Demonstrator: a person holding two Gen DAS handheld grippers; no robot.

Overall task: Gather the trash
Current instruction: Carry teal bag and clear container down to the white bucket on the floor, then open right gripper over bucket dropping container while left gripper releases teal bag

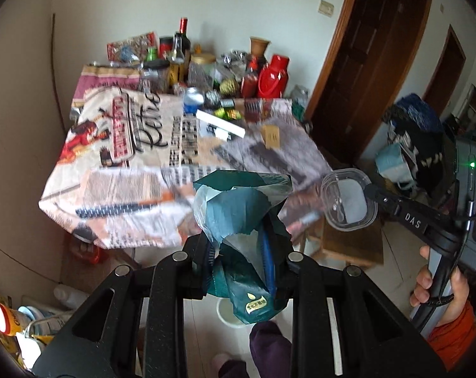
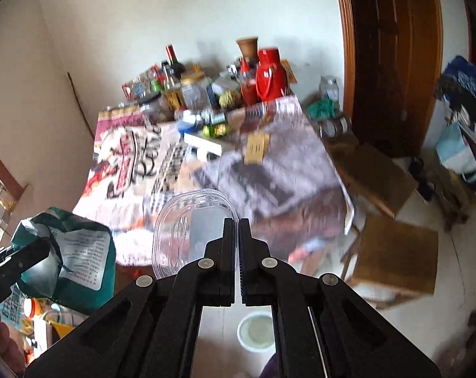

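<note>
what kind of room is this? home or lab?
Most likely a lived-in home, probably a dining or storage room. A table under a newspaper-print cloth is crowded at the back with bottles and jars and a red thermos; beside it stand a dark wooden door and cardboard boxes on a tiled floor.

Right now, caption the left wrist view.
Left gripper clamps a crumpled teal bag; right gripper holds a clear lid.
</note>
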